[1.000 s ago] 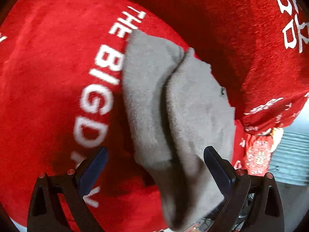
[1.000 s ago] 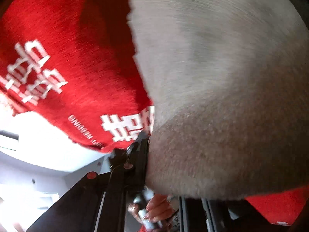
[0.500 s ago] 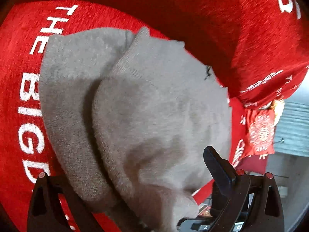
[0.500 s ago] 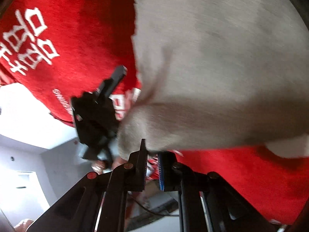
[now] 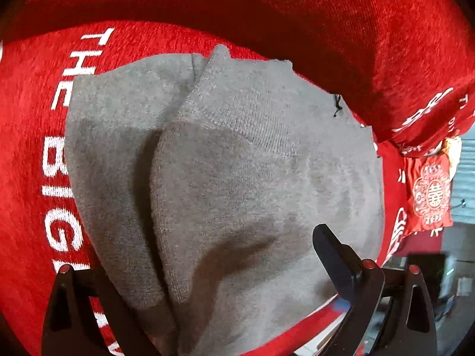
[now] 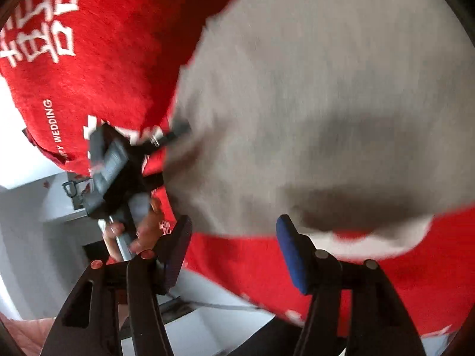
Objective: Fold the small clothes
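Right gripper [image 6: 234, 246] jaws just opened, releasing the folded grey knit garment [image 5: 225, 178] on the red printed cloth [image 5: 326, 14]; left gripper [image 5: 207, 267] jaws wide, unclamped; next: flatten fold.

hidden: left gripper's [image 5: 225, 270] left finger, behind grey knitted garment [image 5: 237, 178] | blurred: right wrist view, garment edges smeared | cut off: white lettering on red cloth [image 5: 59, 178]

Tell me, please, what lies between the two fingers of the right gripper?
Nothing is held there. In the right wrist view the right gripper, just opened, frames only red printed cloth; the grey knitted garment's edge lies just beyond.
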The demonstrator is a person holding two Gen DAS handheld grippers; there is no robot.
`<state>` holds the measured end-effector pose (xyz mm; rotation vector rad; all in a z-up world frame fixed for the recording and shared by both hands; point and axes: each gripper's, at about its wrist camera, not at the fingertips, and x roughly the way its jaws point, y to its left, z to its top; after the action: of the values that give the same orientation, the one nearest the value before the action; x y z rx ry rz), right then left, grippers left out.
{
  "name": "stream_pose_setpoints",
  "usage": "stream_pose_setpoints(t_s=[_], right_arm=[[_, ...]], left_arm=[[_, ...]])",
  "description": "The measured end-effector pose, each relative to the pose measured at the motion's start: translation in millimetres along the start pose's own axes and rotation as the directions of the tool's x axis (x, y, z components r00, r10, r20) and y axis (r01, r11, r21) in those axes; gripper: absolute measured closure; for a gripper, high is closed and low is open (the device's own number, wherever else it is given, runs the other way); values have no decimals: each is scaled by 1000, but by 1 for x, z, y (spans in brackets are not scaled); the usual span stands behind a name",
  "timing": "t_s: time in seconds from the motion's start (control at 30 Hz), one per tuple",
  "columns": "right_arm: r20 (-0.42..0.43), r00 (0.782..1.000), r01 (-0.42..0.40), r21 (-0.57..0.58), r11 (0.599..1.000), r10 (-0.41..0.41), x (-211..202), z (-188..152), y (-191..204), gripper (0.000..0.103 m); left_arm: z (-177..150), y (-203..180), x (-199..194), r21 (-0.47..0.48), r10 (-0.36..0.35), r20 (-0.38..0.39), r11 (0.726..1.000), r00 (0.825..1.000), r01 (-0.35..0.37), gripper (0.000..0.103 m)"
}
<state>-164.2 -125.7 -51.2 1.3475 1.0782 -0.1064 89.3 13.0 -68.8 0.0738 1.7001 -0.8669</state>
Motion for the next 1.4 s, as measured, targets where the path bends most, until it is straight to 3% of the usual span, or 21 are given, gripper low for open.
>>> stream_pose_setpoints(t_s=[0.07,0.13,0.17,0.2,0.3,0.4,0.5,0.6,0.7,0.87,1.0,1.13,1.2,1.4], right_arm=[[69,996,52,-37,998,-50,-11,15,9,47],[135,980,155,-53,987,-147,-17,31,11,71],[156,970,196,-54,979,-185,-18,39,9,89],[173,962,224,-54,973,-212,-18,47,7,94],[171,948,283,-59,957,-270,-9,65,2,95],[122,955,282,-80,956,-271,5,67,-13,98],[116,963,252,-76,965,-243,-1,67,-19,98],[97,978,191,-49,980,-186,-9,63,-33,98],[81,986,147,-37,988,-143,-14,59,-42,98],[82,992,102,-24,994,-100,-32,55,-51,94],[119,992,47,-3,999,-46,-57,55,-63,94],[172,985,-17,38,999,10,-94,57,-87,94],[194,981,-12,56,998,1,-105,60,-96,94],[223,975,-29,147,989,-5,-133,60,-147,91]], left_arm=[[2,-4,3,-6,14,3,1000,1000,-14,4],[3,-8,3,-14,50,18,999,999,-50,8],[4,-10,5,-15,87,25,996,996,-86,17],[5,-12,7,-18,138,29,990,990,-138,28],[3,-14,5,-7,215,49,977,976,-214,54],[4,-15,1,-2,200,63,980,978,-200,77],[5,-13,-5,-34,145,68,989,987,-143,85],[4,-10,-20,-99,-9,103,995,995,20,86],[3,-24,-32,-106,-123,142,985,982,138,86],[10,-85,-37,-22,-238,158,969,958,244,86],[14,-158,-29,101,-286,126,956,950,274,86],[19,-228,-1,215,-273,90,944,958,249,86],[18,-252,16,255,-253,73,940,965,227,86],[4,-313,110,397,-38,17,918,999,28,86]])
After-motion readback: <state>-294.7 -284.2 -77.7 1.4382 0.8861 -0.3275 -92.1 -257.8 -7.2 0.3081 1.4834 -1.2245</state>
